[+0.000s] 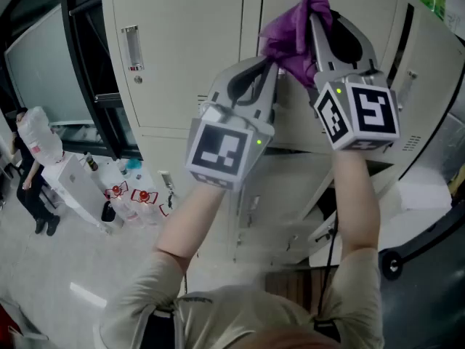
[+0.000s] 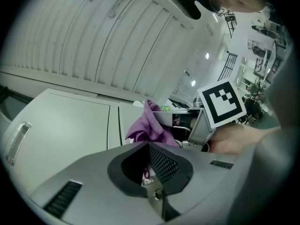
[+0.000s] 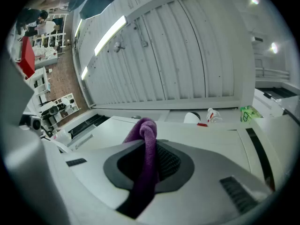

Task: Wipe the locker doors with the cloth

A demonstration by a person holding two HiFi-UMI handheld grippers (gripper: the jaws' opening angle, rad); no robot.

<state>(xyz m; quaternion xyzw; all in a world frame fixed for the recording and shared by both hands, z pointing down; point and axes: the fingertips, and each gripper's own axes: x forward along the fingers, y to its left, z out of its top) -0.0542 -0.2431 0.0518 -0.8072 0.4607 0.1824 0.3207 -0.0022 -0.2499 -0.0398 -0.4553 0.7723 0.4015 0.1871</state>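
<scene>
The purple cloth is bunched high against the beige locker doors. My right gripper is shut on it, and the cloth runs up between its jaws in the right gripper view. My left gripper sits just below and left, jaws shut, with its tips at the cloth's lower edge. I cannot tell whether they pinch the cloth. In the left gripper view the cloth rises just beyond the closed tips, in front of a locker door.
A metal handle is on the left door. A dark window frame stands to the left. Below it are a water dispenser, a person and bottles on the floor. A lower locker door hangs ajar.
</scene>
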